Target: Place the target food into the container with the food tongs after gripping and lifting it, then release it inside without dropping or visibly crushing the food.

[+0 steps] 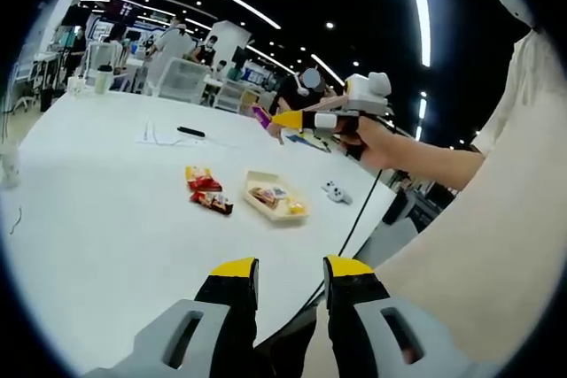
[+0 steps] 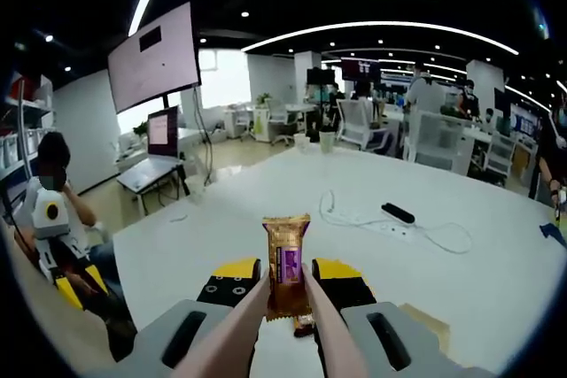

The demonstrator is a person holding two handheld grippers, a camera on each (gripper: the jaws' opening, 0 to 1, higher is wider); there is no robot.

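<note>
My right gripper (image 2: 288,273) is shut on a pair of pink food tongs (image 2: 330,329), and the tongs pinch a snack bar (image 2: 286,258) in a gold and purple wrapper, held upright above the white table (image 2: 461,289). In the left gripper view that gripper (image 1: 288,119) sits in a person's hand (image 1: 376,141), up in the air beyond a shallow cream container (image 1: 275,197) with some food in it. Two red snack packets (image 1: 207,190) lie left of the container. My left gripper (image 1: 291,266) is open, nothing between its jaws, near the table's edge.
A black remote (image 1: 190,132) and a white cable (image 1: 155,139) lie farther back on the table (image 1: 106,219); they also appear as remote (image 2: 398,212) and cable (image 2: 354,216). A small white device (image 1: 335,190) rests right of the container. Chairs, desks and people stand beyond.
</note>
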